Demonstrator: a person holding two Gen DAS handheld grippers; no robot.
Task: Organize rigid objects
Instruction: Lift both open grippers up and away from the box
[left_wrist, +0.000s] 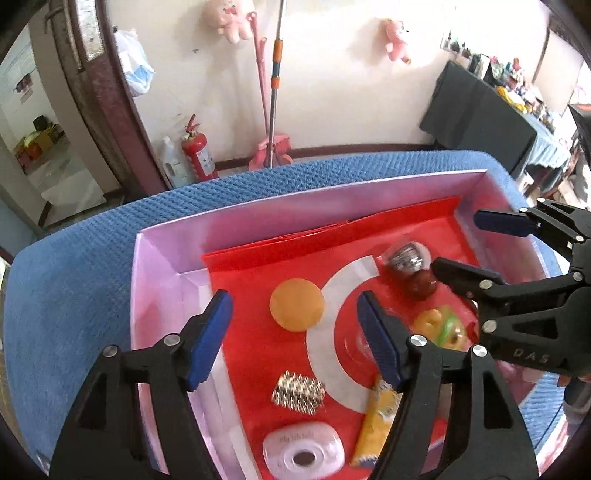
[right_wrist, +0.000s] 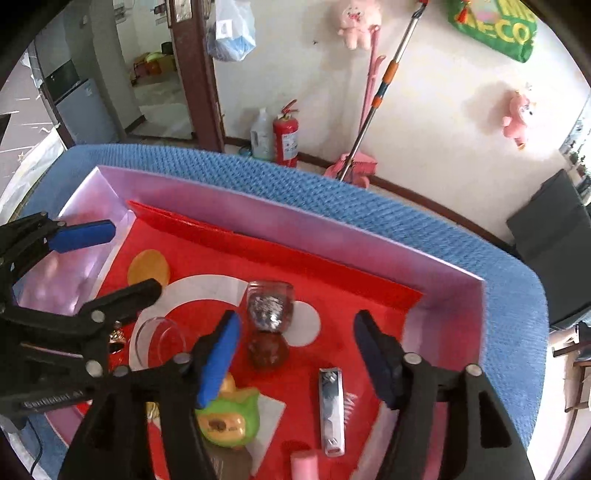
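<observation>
Both jaws stand released, holding nothing. The left gripper (left_wrist: 295, 332) hangs over the box (left_wrist: 332, 184), the orange disc (left_wrist: 297, 304) between its jaws; the right gripper (right_wrist: 295, 354) has the jar (right_wrist: 269, 302) at twelve o'clock and the nail clipper (right_wrist: 331, 410) at six. Everything seen already lies inside the box, so the sorting looks nearly done.

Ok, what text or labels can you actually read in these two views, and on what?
"DAS" – on the right hand-held gripper, seen from the left wrist.
"ECO" – partial, on the green bag hanging on the wall; the rest is cut off.
White oval case: print too blurred.
Left hand-held gripper: white print on its body, not clearly legible.
Fire extinguisher label: too small.
Yellow packet: unreadable.
</observation>
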